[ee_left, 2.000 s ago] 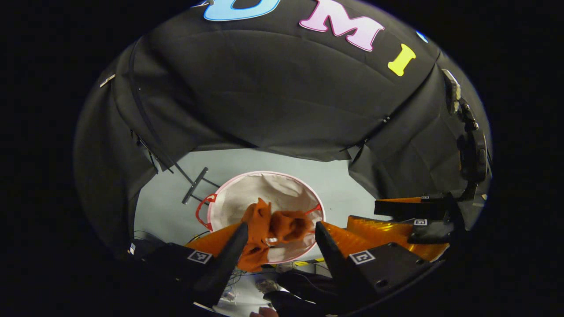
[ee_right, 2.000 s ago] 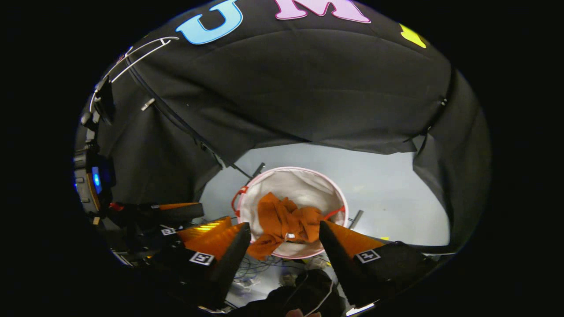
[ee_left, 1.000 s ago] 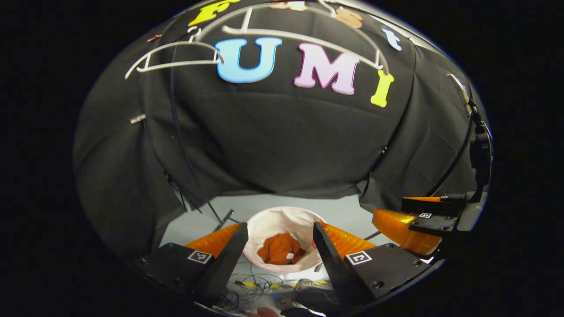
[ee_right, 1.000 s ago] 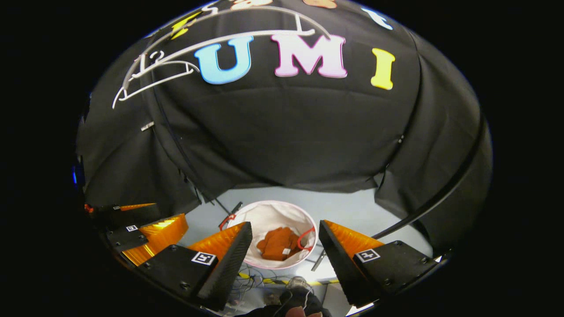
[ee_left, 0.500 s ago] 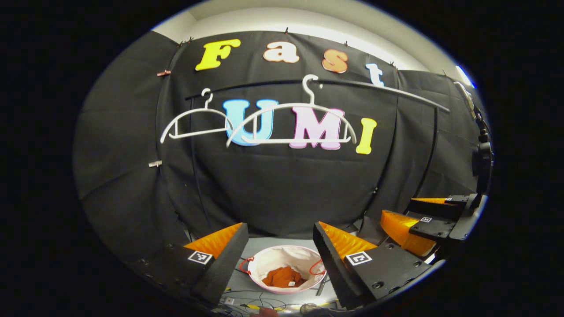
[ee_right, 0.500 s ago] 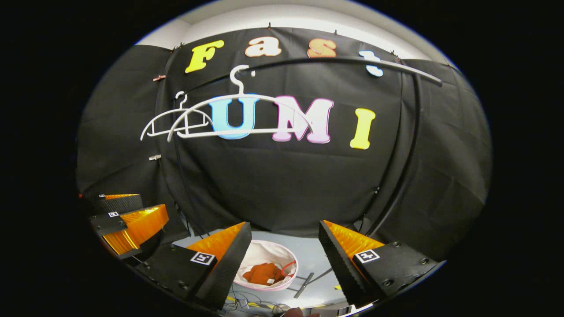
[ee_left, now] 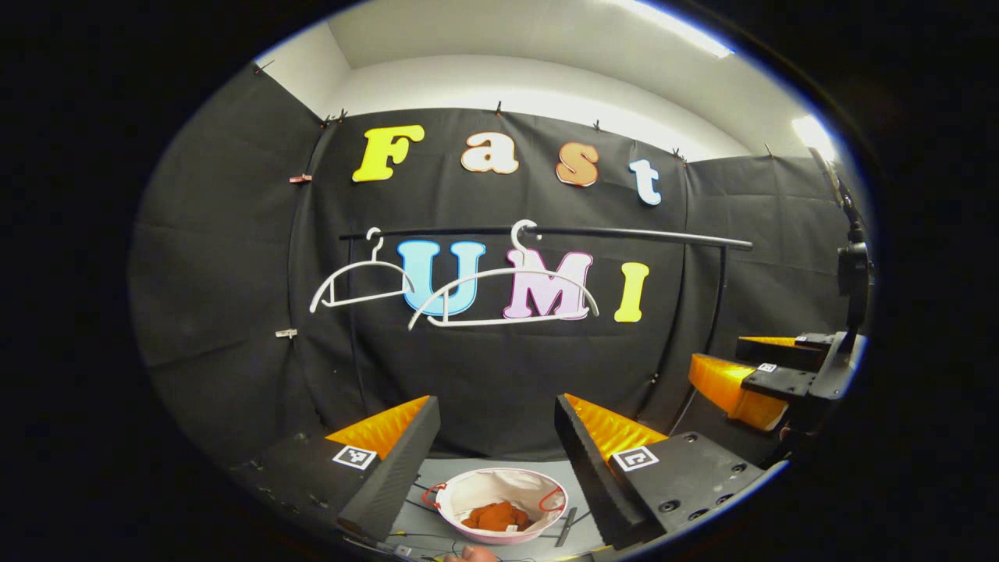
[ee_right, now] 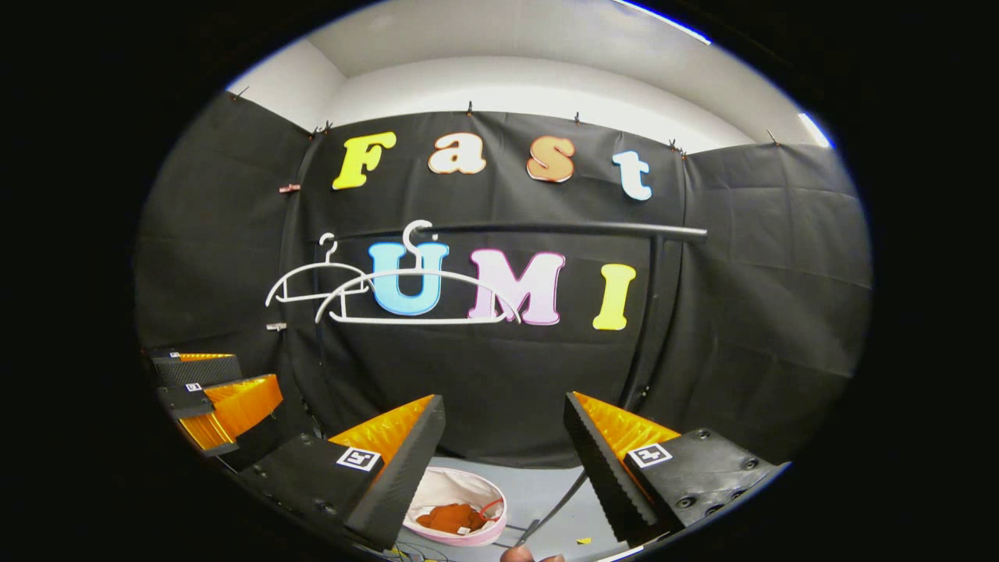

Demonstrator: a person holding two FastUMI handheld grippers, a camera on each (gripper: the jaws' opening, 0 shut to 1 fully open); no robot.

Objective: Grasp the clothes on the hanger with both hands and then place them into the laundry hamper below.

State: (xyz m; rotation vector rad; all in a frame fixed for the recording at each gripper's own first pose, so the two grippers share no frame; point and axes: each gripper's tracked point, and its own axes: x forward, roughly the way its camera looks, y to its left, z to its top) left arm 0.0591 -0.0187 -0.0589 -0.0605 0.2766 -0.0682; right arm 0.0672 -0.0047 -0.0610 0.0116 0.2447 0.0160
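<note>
Orange cloth sits well below your left gripper (ee_left: 492,406), whose jaws stand wide apart with nothing between them; your right gripper (ee_right: 503,410) is the same, jaws spread and empty. You have both raised and pointing level at the booth's back wall. That orange cloth is the clothes (ee_left: 493,516), bunched at the bottom of the laundry hamper (ee_left: 468,488), a round white tub with red handles standing on the pale floor (ee_right: 538,492); in the right gripper view you see the clothes (ee_right: 449,517) lying in the hamper (ee_right: 445,484) just past your left finger. Farther out, a black rail (ee_left: 609,232) crosses in front of the wall, and two white hangers (ee_left: 503,297) hang bare from it, one larger and one smaller, side by side. You can see your right gripper at the right edge of the left gripper view, also spread apart
</note>
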